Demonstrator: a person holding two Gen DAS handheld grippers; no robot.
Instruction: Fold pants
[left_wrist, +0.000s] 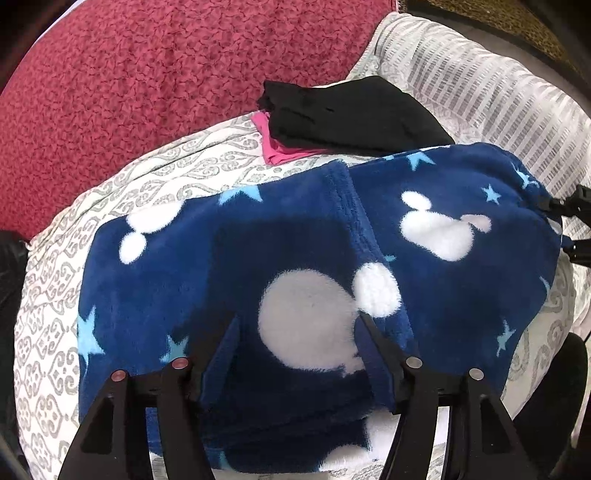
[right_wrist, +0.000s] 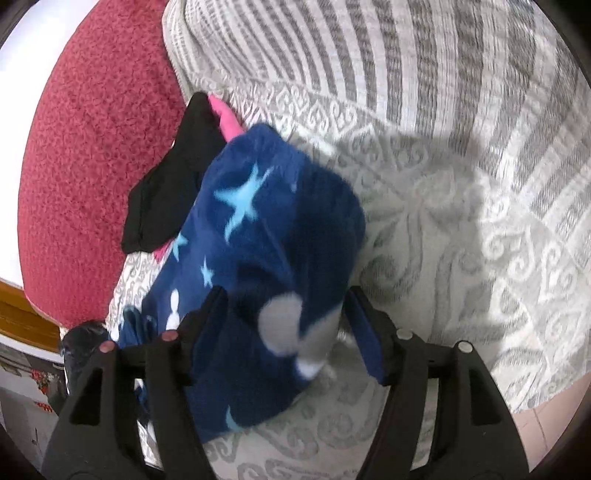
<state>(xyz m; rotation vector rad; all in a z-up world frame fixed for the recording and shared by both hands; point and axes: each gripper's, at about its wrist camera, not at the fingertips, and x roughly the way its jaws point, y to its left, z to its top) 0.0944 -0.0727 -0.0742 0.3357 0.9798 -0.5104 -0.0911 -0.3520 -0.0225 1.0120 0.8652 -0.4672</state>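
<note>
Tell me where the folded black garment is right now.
The folded black garment lies on a folded pink cloth on the patterned white bedspread, just beyond the blue fleece star-print pants, beside the red blanket.

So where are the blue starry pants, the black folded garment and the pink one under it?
blue starry pants (left_wrist: 295, 236), left wrist view, middle of the fleece.
black folded garment (left_wrist: 351, 118), left wrist view, top face.
pink garment (left_wrist: 275, 149), left wrist view, exposed edge.
</note>
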